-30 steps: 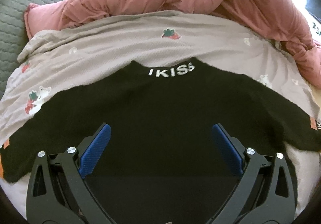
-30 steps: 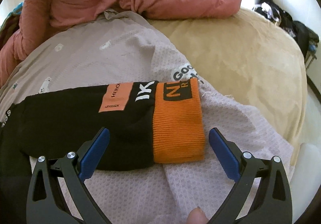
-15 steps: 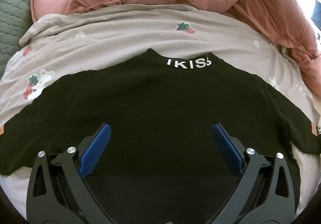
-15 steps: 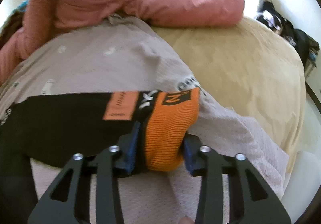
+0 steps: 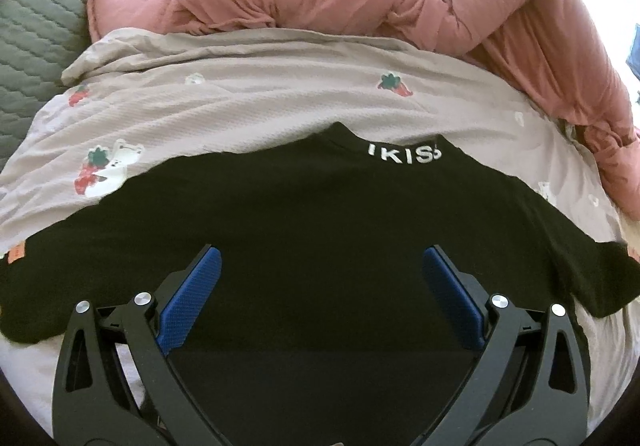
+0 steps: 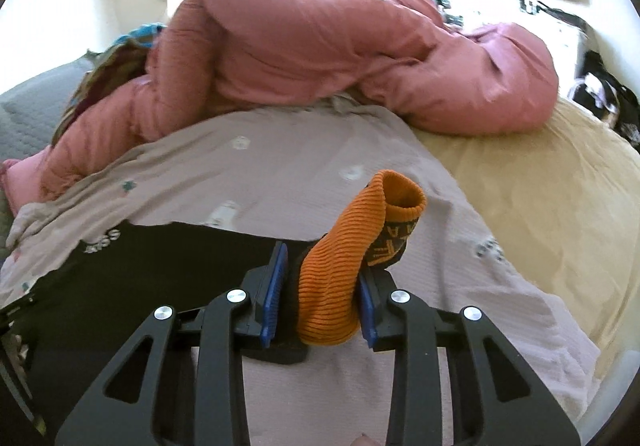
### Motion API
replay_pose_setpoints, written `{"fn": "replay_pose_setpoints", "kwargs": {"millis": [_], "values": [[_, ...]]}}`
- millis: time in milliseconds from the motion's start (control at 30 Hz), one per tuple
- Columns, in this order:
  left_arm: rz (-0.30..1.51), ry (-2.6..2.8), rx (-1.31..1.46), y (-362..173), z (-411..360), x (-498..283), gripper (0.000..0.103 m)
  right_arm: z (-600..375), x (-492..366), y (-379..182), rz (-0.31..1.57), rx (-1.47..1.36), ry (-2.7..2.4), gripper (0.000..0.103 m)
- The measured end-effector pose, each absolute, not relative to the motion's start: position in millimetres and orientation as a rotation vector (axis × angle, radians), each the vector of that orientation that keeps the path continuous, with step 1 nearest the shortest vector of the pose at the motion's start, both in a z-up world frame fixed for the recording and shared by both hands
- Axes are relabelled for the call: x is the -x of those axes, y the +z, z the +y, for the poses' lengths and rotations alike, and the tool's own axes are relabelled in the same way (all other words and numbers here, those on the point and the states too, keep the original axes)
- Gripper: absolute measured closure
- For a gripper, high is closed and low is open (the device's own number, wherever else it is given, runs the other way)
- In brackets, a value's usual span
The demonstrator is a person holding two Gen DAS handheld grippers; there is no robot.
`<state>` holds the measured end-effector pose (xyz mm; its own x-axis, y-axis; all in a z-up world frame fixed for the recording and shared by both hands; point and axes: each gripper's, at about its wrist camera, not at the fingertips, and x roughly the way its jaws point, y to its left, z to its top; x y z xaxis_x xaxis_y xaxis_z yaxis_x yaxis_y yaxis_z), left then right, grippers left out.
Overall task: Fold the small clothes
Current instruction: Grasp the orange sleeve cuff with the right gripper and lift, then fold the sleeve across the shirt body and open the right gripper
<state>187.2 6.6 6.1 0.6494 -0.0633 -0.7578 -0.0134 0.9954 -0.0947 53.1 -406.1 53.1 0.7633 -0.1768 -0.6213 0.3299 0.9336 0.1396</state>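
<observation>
Orange cuff (image 6: 332,286) pinched between closing right fingers (image 6: 276,286), lifted

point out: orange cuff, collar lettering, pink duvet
orange cuff (image 6: 340,274), right wrist view, ribbed middle between the pads
collar lettering (image 5: 404,157), left wrist view, white letters
pink duvet (image 6: 320,58), right wrist view, top of the heap

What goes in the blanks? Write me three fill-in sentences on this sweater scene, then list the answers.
1. The right gripper pinches the sweater's ____ cuff.
2. The white letters at the collar of the black sweater read ____.
3. The left gripper has its jaws ____, gripping nothing.

Missing words: orange; IKISS; open
</observation>
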Motion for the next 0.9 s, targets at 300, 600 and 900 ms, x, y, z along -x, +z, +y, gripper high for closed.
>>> {"fn": "replay_pose_setpoints", "kwargs": {"millis": [300,600,900], "values": [[0.844,0.011,0.131,13,33,-181,0.008,-344,-89,77,0.609,-0.200,-0.134,0.073],[0.871,0.046,0.158,10,56,-180,0.008,-263,-126,84,0.607,-0.161,0.067,0.090],[0.893,0.074,0.229,5,83,-180,0.008,-181,-145,82,0.629,-0.111,0.280,0.098]]}}
